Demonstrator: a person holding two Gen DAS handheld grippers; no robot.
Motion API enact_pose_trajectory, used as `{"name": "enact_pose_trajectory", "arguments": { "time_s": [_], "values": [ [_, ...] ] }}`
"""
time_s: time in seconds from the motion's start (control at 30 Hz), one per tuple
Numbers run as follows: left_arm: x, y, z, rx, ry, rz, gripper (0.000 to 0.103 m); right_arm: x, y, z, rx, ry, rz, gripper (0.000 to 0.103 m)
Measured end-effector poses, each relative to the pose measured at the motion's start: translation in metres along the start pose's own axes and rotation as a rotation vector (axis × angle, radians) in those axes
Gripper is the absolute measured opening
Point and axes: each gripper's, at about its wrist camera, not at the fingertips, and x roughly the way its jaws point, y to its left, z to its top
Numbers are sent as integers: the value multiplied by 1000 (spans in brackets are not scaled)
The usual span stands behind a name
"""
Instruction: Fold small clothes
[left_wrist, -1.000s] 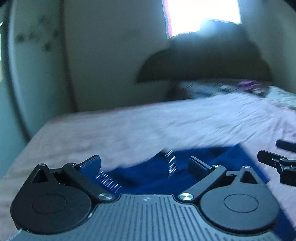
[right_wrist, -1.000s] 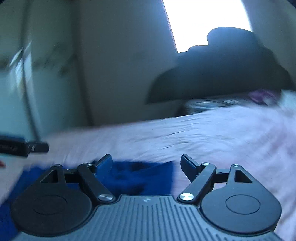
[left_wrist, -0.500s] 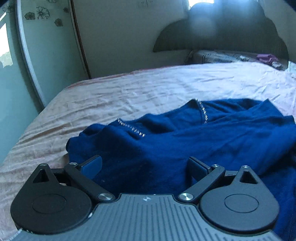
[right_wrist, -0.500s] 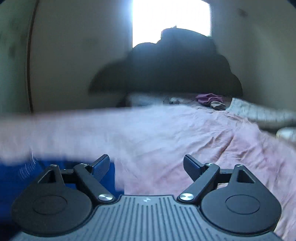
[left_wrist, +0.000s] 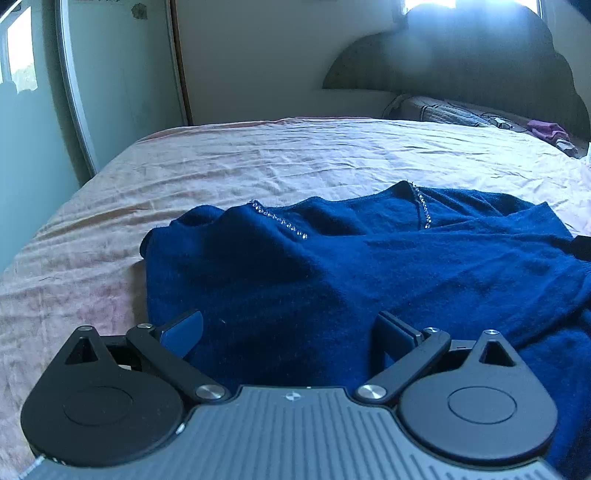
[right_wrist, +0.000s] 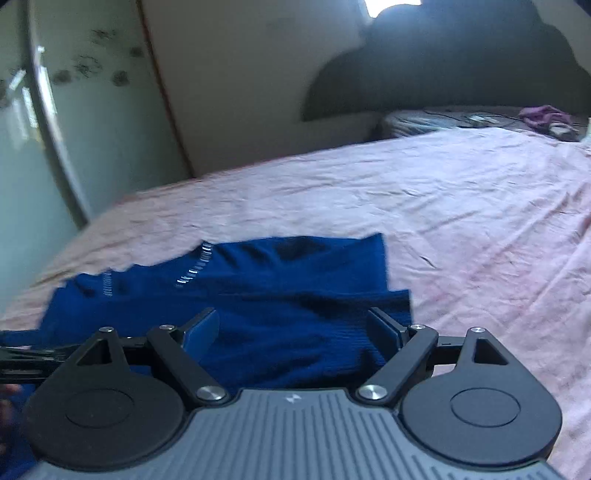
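Over blue sweater (right_wrist: 295, 295) now; right gripper (right_wrist: 295, 332) returned.

sweater (left_wrist: 332, 273) on bed (left_wrist: 258, 158), pillow (left_wrist: 450, 110) behind

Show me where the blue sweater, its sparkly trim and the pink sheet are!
blue sweater (left_wrist: 332, 288): left wrist view, middle of its fuzzy body.
sparkly trim (left_wrist: 423, 210): left wrist view, beaded strip along the neckline.
pink sheet (right_wrist: 461, 206): right wrist view, bare wrinkled part beyond the sweater.
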Motion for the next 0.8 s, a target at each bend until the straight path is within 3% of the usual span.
{"name": "enact_pose_trajectory", "arguments": {
  "time_s": [0.13, 0.2, 0.3, 0.47, 0.63, 0.8],
  "values": [
    [-1, -4, -4, 16, 1, 7, 101, 14, 7, -6, -60, 81, -48, 90],
    [-2, -4, -6, 20, 0, 8, 101, 14, 7, -8, -51, 67, -71, 90],
    [-3, -5, -7, 27, 3, 9, 101, 4, 10, -7, -48, 38, -30, 91],
    [-11, -4, -8, 32, 3, 16, 101, 8, 17, -14, -113, 88, -67, 93],
    [-38, 2, -17, 64, -23, 56, 101, -17, 20, -18, -96, 13, -62, 93],
    [-78, 15, -37, 68, -64, 95, 102, -48, 33, -32, -135, -7, -33, 93]
  ]
}}
